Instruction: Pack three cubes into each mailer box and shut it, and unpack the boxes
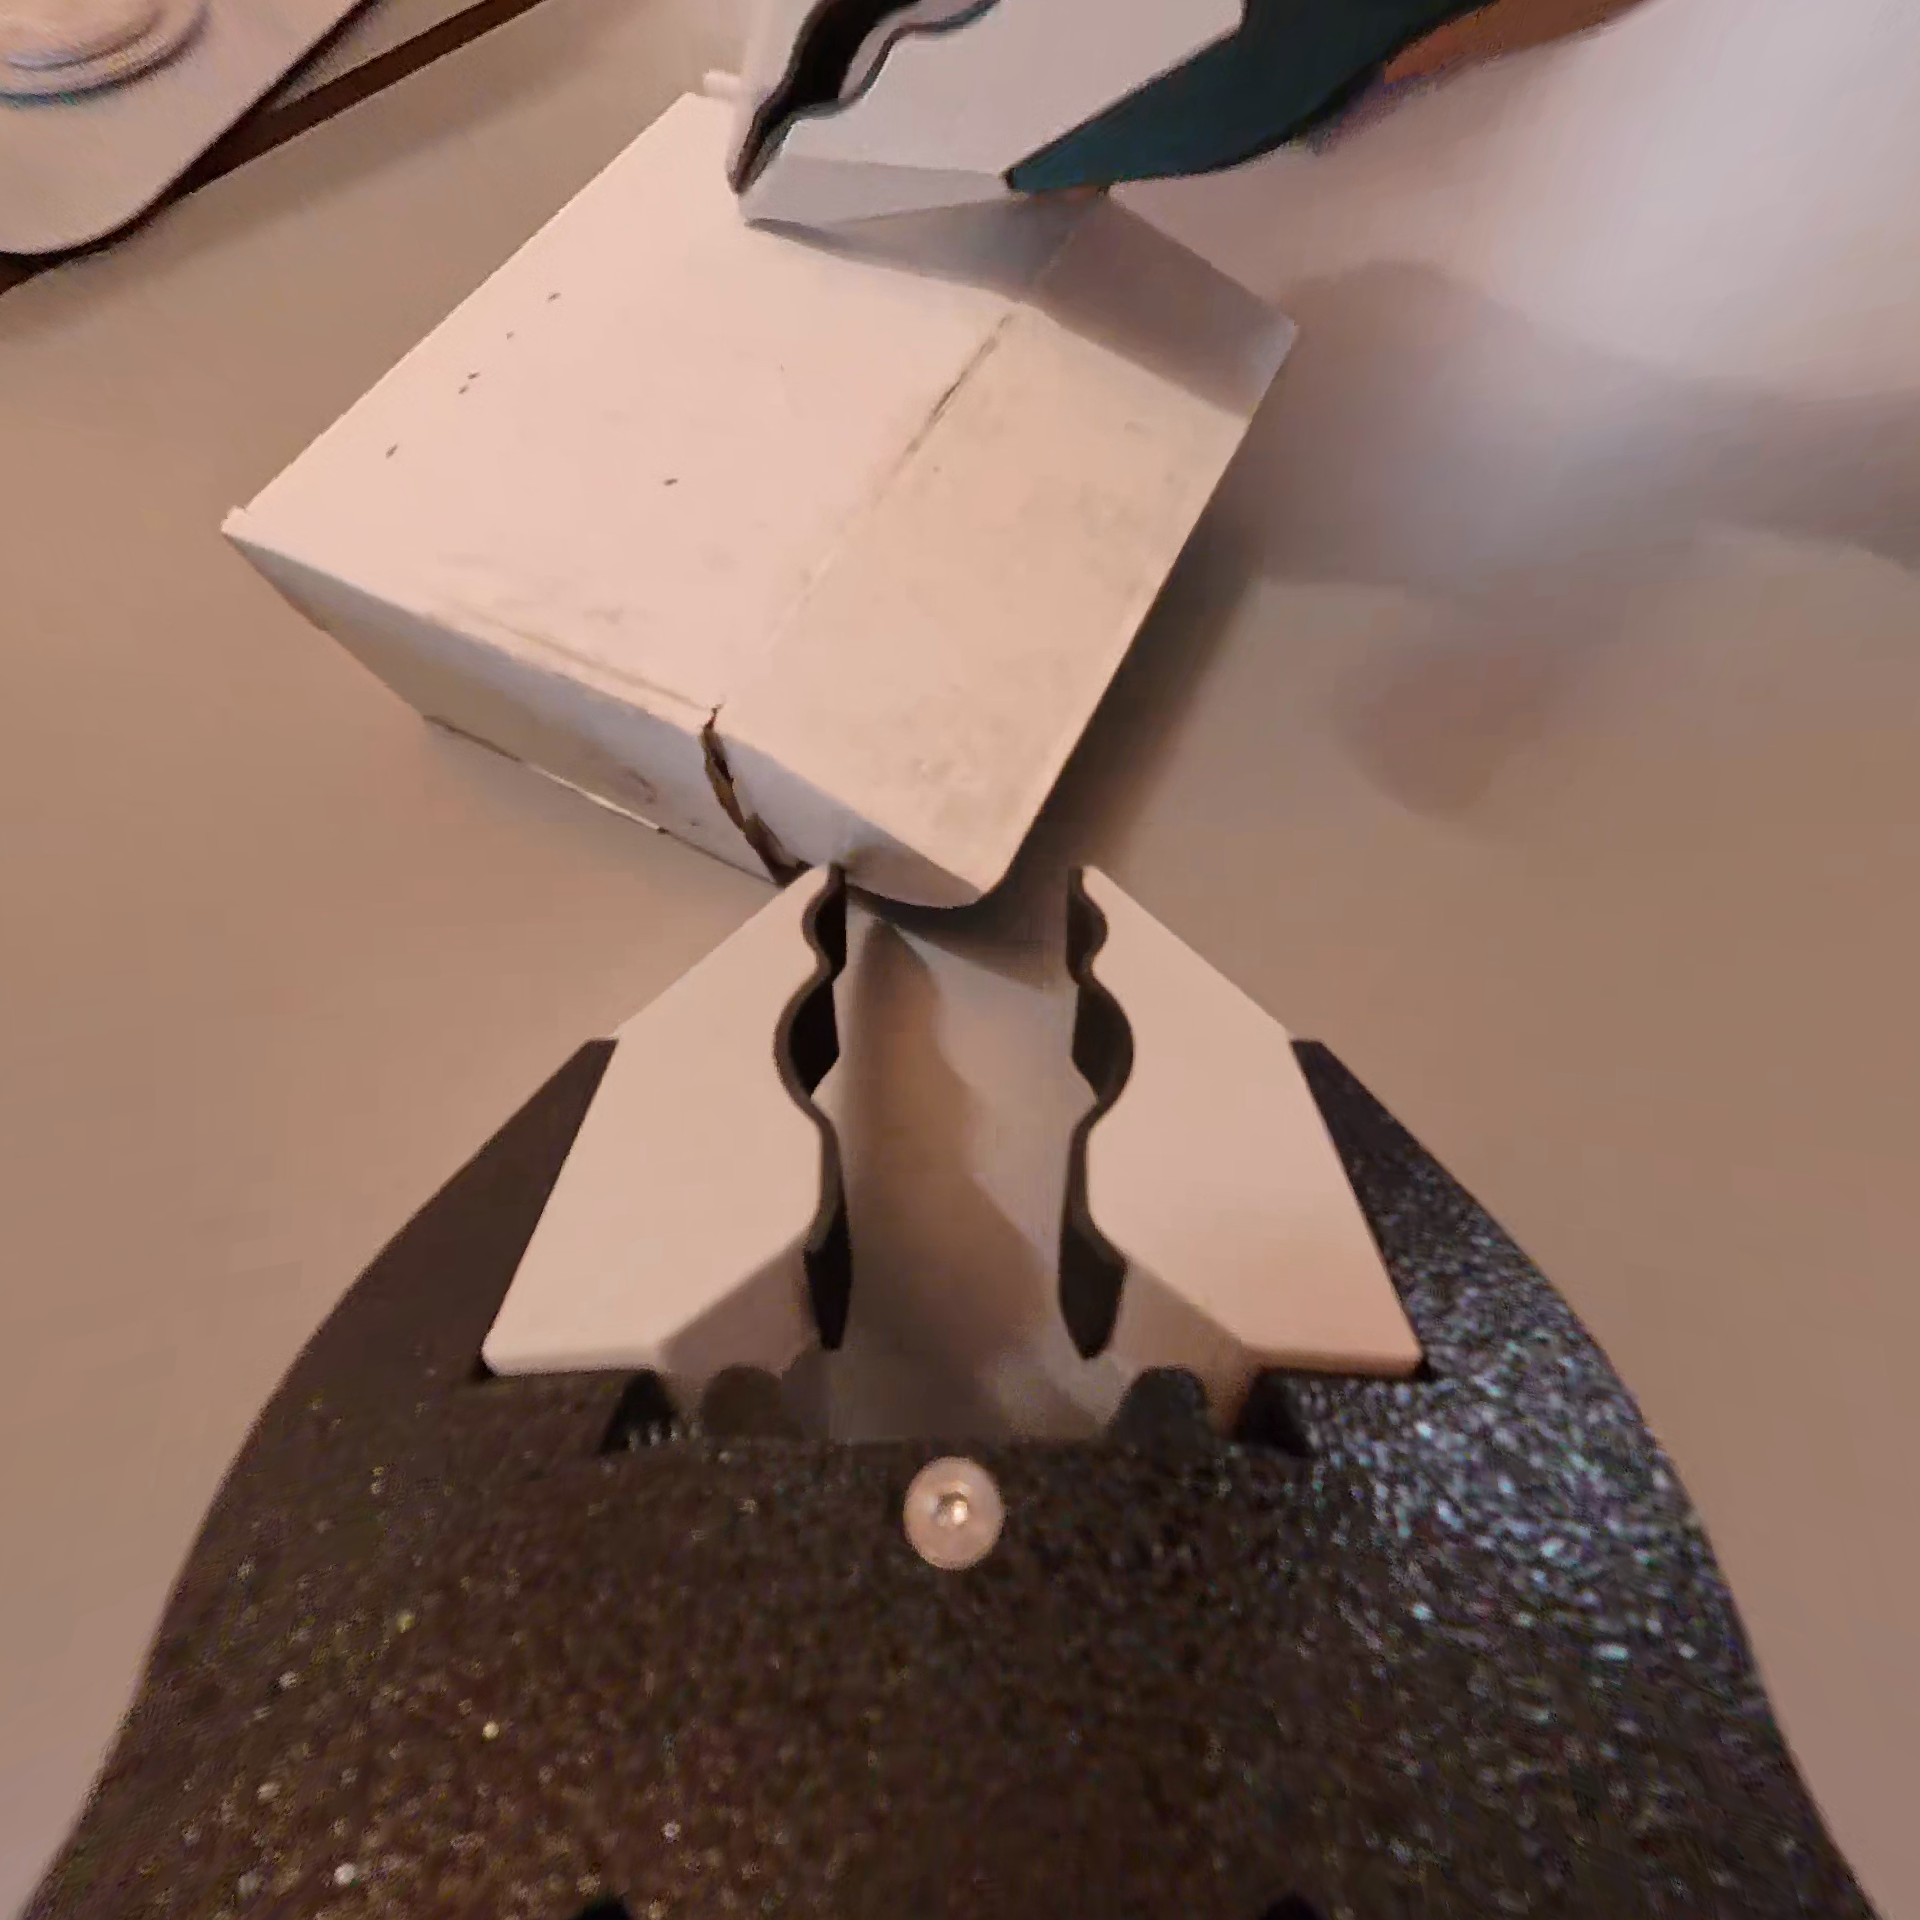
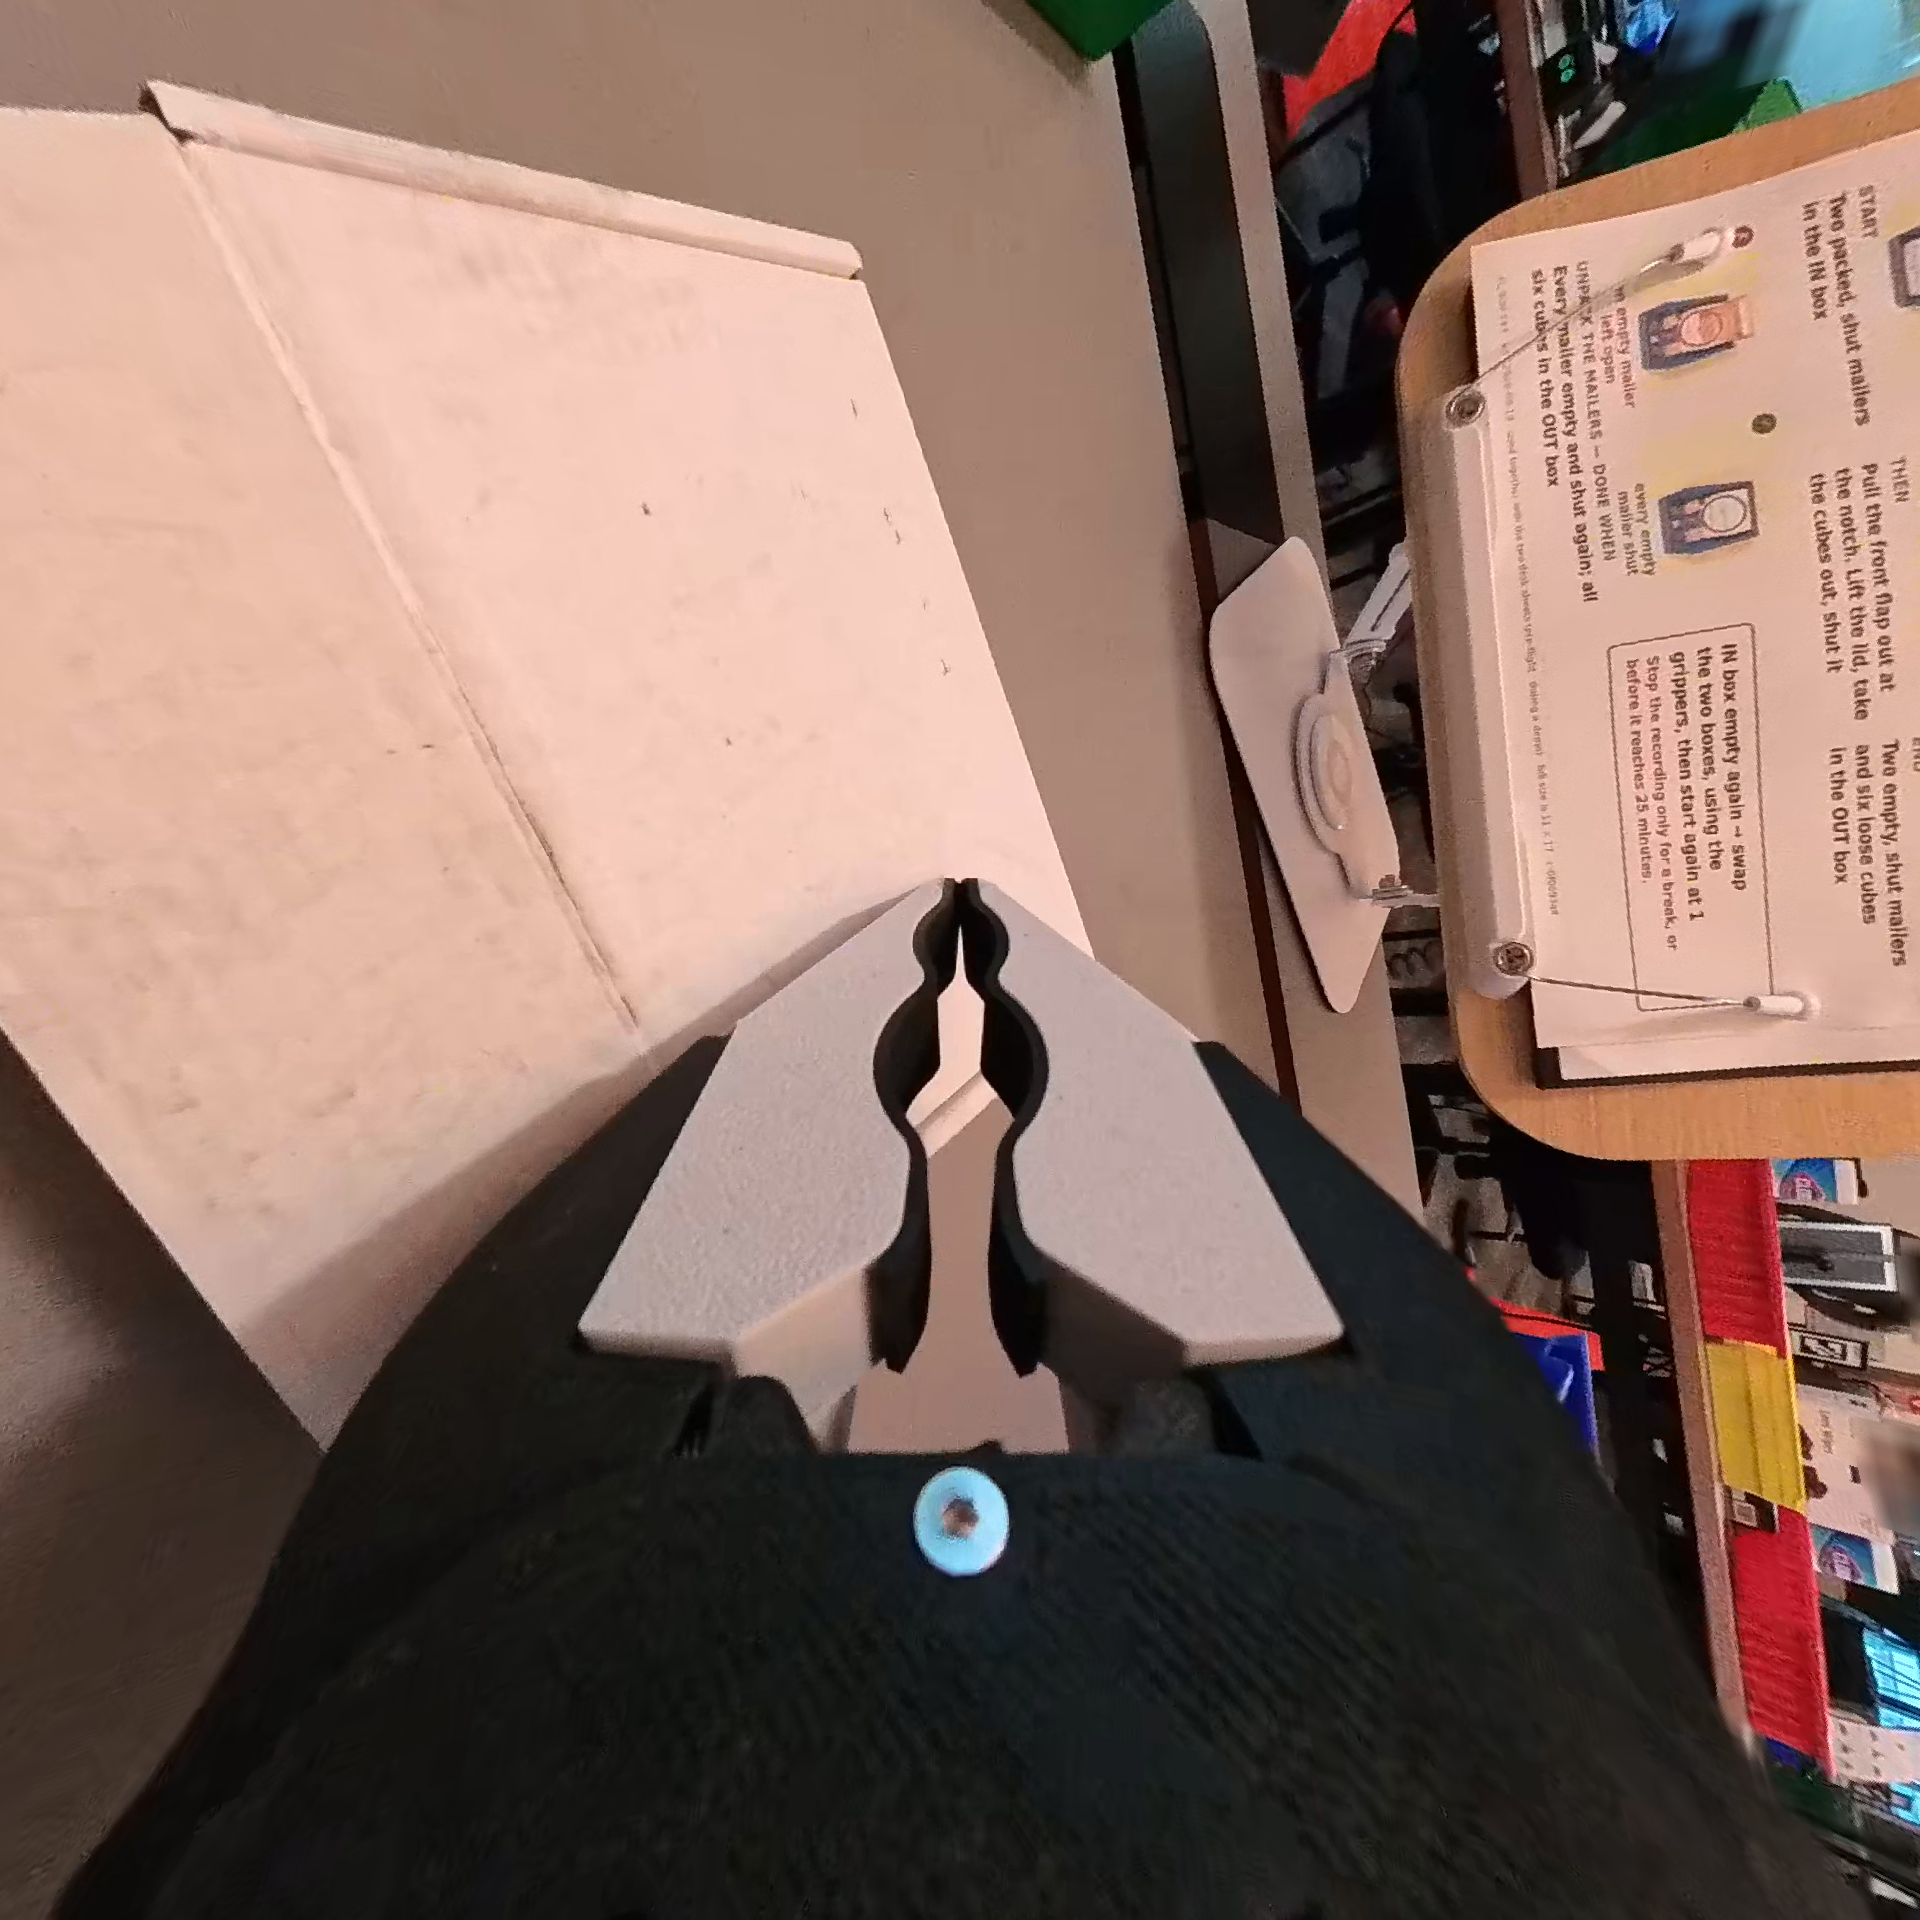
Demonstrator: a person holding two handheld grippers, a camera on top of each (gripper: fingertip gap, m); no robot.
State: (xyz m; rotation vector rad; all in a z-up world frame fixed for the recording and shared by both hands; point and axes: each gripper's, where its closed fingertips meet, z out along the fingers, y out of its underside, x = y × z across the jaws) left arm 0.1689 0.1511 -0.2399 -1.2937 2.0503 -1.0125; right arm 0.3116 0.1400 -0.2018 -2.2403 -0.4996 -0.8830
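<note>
A white mailer box (image 1: 727, 499) lies on the beige table with its lid down. Its front flap (image 1: 997, 582) slopes down toward me, and a torn crease shows at the near corner. My left gripper (image 1: 956, 888) is open, with the flap's rounded corner right at its fingertips. My right gripper (image 2: 958, 883) is shut, its tips resting over the lid of the box (image 2: 623, 520) near its edge. It also shows in the left wrist view (image 1: 883, 156) at the box's far side. I see nothing between its pads. No cubes are in view.
A wooden board with a printed instruction sheet (image 2: 1714, 623) stands off the table's right edge, with a white plate-like mount (image 2: 1309, 769) beside it. Cluttered shelves lie beyond. A flat white piece with a dark edge (image 1: 104, 135) lies at the far left of the table.
</note>
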